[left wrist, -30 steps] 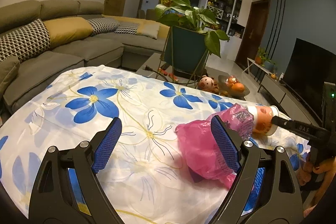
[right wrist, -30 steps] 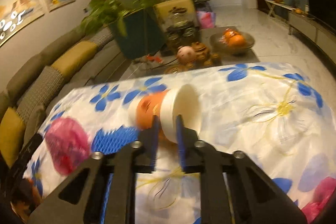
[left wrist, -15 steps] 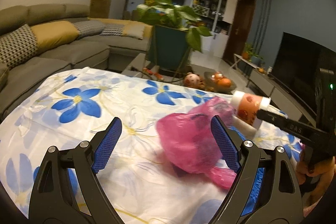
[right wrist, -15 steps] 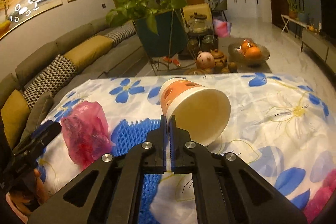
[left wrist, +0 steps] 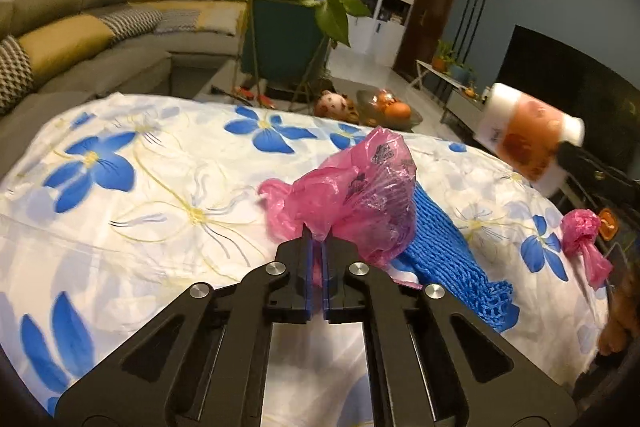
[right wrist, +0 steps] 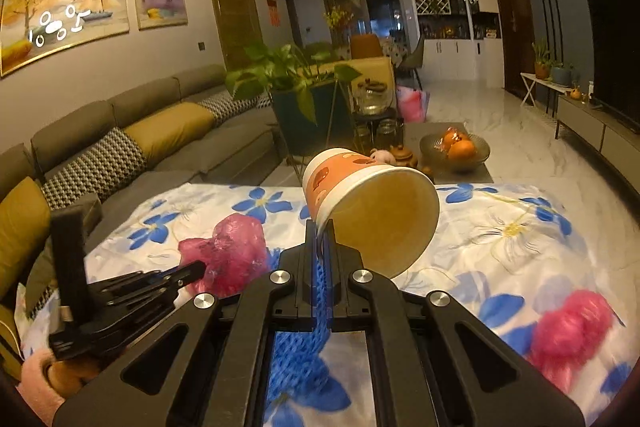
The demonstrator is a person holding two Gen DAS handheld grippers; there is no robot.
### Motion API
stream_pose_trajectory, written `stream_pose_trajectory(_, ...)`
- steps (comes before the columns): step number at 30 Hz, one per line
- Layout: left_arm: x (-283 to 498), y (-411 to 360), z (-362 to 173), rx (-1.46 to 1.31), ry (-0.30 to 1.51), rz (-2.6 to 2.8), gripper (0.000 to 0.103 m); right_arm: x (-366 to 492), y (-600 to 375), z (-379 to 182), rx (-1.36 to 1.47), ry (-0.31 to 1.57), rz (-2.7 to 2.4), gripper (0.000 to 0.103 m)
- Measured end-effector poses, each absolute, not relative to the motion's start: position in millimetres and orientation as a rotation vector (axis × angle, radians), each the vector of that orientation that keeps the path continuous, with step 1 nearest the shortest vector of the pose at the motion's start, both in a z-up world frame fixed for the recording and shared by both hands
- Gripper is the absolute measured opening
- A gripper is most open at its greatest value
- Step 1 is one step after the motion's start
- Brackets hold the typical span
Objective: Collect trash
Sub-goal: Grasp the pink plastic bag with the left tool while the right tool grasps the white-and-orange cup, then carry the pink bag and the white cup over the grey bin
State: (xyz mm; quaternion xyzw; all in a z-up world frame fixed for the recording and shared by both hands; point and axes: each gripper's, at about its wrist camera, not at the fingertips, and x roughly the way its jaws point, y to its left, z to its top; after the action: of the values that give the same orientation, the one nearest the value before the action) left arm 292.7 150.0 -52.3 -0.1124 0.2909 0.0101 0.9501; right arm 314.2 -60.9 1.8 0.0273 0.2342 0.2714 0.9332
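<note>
My left gripper (left wrist: 317, 241) is shut on the edge of a crumpled pink plastic bag (left wrist: 356, 195) that rests on the flowered tablecloth (left wrist: 140, 187); the bag also shows in the right wrist view (right wrist: 230, 251). My right gripper (right wrist: 323, 231) is shut on the rim of an orange and white paper cup (right wrist: 372, 203), held tilted in the air above the table; the cup also shows in the left wrist view (left wrist: 528, 143). A blue foam net (left wrist: 448, 259) lies beside the bag. A small knotted pink bag (left wrist: 582, 239) lies near the table's right edge.
A grey sofa (right wrist: 120, 147) runs along the left. A potted plant on a stand (left wrist: 288, 27), a low table with a fruit bowl (right wrist: 454, 147) and a TV unit (right wrist: 600, 123) stand beyond the table.
My left gripper has closed on the pink bag. My right gripper has lifted the cup higher above the table.
</note>
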Motion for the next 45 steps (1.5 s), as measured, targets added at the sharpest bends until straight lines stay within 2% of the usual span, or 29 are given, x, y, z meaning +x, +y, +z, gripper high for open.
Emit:
stream_pose_trajectory(9,233,133,-5,-0.242,0.442,0.03,0.001,251,-96,27,0.063,0.394,0.536,0.003)
stream_pose_trajectory(19,179,73,31,-0.168,0.359,-0.03,0.001,186,-158,32,0.085,0.331,0.455,0.003)
stream_pose_trajectory(34,156,-96,53,-0.051,0.326,-0.342,0.001,120,-292,25,0.087,0.264,0.14,0.003)
stream_pose_trajectory(45,165,-201,38,-0.016,0.354,-0.513,0.001,106,-350,2,0.112,0.275,-0.04,0.003)
